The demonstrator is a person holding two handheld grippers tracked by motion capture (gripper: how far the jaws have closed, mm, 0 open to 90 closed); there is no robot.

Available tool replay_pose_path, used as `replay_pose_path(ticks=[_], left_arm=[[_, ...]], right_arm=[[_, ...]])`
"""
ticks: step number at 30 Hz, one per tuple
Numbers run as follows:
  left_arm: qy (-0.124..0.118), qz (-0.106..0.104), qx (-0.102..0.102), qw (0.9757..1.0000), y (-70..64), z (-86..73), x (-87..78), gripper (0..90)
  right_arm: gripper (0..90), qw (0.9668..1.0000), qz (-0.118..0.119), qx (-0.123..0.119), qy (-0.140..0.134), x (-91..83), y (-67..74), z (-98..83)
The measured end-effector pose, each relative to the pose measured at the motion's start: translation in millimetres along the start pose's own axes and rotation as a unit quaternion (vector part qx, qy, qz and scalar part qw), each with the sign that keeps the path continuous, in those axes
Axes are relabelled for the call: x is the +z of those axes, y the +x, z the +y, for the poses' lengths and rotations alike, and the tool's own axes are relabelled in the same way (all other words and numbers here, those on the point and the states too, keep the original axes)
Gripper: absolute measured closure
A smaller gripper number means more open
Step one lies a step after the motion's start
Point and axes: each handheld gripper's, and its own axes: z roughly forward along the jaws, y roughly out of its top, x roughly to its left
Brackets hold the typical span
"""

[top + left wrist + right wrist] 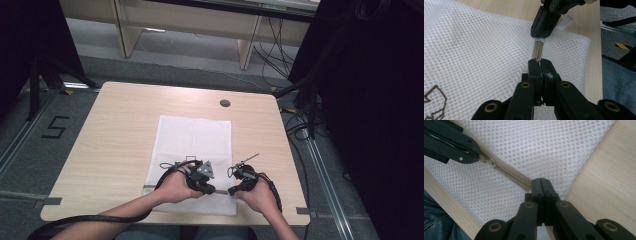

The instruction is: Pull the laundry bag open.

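A white mesh bag [195, 137] lies flat in the middle of the wooden table [115, 135], with a beige zipper [538, 50] running along its near edge. My left gripper [212, 189] is shut at the zipper, its tips pinching the pull beside the small slider [493, 165]. A short stretch of zipper [511, 176] separates it from my right gripper [232, 191], which is shut on the zipper's end at the bag's right corner [540, 181]. In the left gripper view my own jaws [540, 62] meet on the zipper, and the right gripper [539, 37] clamps it just beyond.
A round cable hole [225, 103] sits at the table's far side. The table's front edge runs just below both hands. A white tab [566, 21] sticks out at the bag's corner. Cables and desk legs stand on the floor beyond the table.
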Motion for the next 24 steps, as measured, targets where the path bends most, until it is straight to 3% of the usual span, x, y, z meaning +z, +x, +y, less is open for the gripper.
replay_pose_path(ticks=[11, 14, 19, 24], left_arm=[[0.002, 0.001, 0.005, 1.0000, 1.1, -1.2, -1.5, 87.6], [0.003, 0.000, -0.002, 1.0000, 0.3, -1.5, -1.5, 87.6], [0.004, 0.002, 0.009, 1.0000, 1.0, -1.4, -2.7, 87.6], [0.003, 0.001, -0.002, 1.0000, 0.9, -3.0, -4.4, 87.6]], right_arm=[[90.0, 1.0000, -0.001, 0.000, 0.000, 0.0, 0.2, -0.1], [90.0, 1.0000, -0.001, 0.000, 0.000, -0.1, 0.2, 0.0], [90.0, 1.0000, -0.001, 0.001, 0.000, -0.1, 0.2, -0.2], [90.0, 1.0000, -0.001, 0.000, 0.001, -0.1, 0.2, -0.1]])
